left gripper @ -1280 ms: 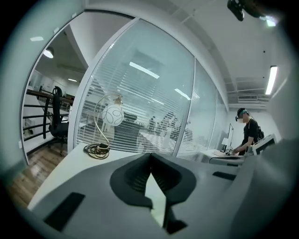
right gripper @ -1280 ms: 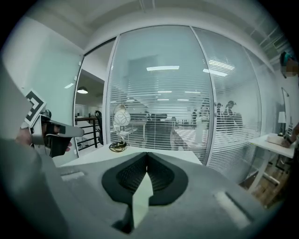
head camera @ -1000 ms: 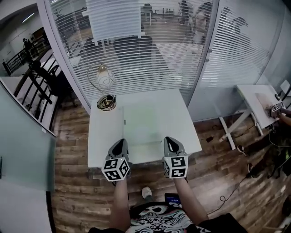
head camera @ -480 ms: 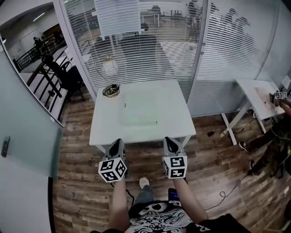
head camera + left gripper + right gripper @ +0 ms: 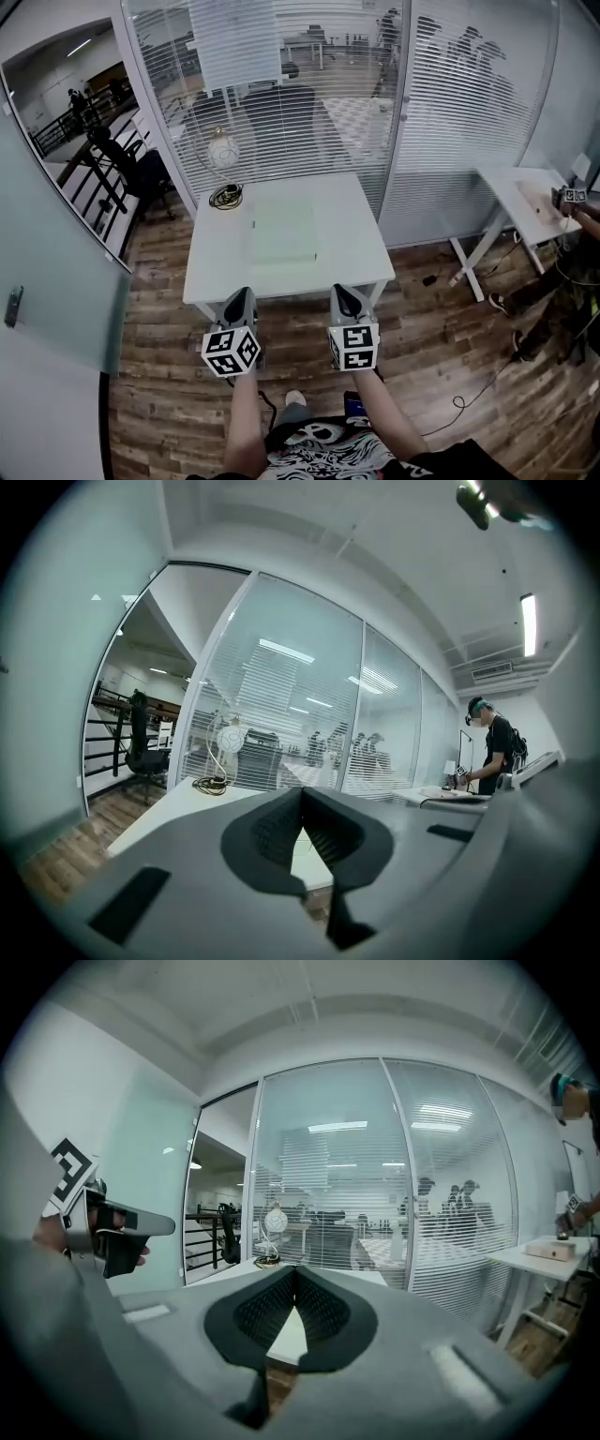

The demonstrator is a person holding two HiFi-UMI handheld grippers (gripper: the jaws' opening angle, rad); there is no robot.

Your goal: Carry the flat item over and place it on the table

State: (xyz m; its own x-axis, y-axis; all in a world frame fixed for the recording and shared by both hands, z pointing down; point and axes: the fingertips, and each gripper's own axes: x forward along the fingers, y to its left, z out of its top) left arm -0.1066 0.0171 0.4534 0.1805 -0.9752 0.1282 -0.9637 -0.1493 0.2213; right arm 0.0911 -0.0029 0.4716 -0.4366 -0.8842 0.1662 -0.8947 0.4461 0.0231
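Observation:
A pale green flat sheet [image 5: 283, 230] lies on the white table [image 5: 216, 262], near its middle. Both grippers hang over the wooden floor in front of the table's near edge, apart from the sheet. My left gripper [image 5: 241, 298] is shut with nothing in it, and so is my right gripper [image 5: 343, 294]. In the left gripper view the jaws meet at their tips [image 5: 303, 792] with the table [image 5: 178, 803] beyond. In the right gripper view the jaws [image 5: 295, 1271] also meet, empty, with the table edge [image 5: 291, 1333] seen through the gap.
A round lamp with a coiled cable [image 5: 223, 159] stands at the table's far left corner. Glass walls with blinds [image 5: 309, 84] rise behind it. A second white table [image 5: 530, 202] with a person [image 5: 577, 211] stands at the right. A cable [image 5: 478, 398] lies on the floor.
I have backed away from the table: both grippers were over its near edge by the sheet a second ago, and now hang over the floor. The sheet stays on the table.

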